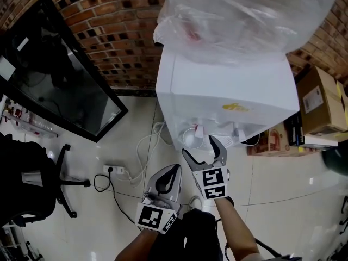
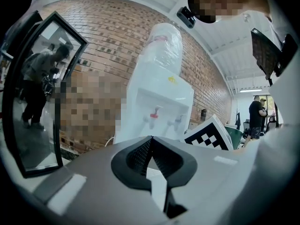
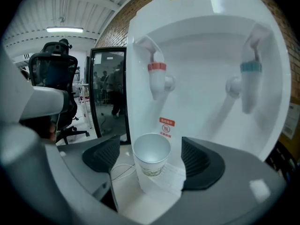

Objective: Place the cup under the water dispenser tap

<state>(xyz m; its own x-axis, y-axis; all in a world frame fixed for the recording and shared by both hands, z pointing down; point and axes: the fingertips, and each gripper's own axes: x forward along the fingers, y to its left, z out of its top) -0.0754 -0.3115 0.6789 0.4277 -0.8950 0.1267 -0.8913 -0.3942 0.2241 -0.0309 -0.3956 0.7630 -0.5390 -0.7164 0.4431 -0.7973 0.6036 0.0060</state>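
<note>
Oddly little of the cup (image 1: pixel 191 137) shows from the head view: only a pale rim, tucked under the overhang of the water dispenser (image 1: pixel 228 91), which also covers most of both taps. The bottle (image 1: pixel 244 15) on top is wrapped in clear plastic and cut off by the upper edge of the frame.

The right gripper view is plainer. The cup stands upright on the dispenser's white ledge, roughly beneath the red tap (image 3: pixel 158 78), with the blue tap (image 3: pixel 249 86) off to its right. The print on the cup and the red label behind it are too small to read.

The right gripper (image 1: pixel 198 145) has its jaws spread wide, one pad on each side of the cup with a clear gap on both, so it grips nothing. The left gripper (image 2: pixel 151 142) has its jaw tips together and is empty, held back from the dispenser.

Cardboard boxes (image 1: pixel 321 99) crowd the dispenser's right side. On its left is open tiled floor, crossed by a power strip (image 1: pixel 117 171) and its cables. Farther left, a black-framed glass panel (image 1: pixel 54 80) leans on the brick wall (image 1: pixel 119 31), and an office chair (image 1: pixel 32 184) stands near the frame edge.
</note>
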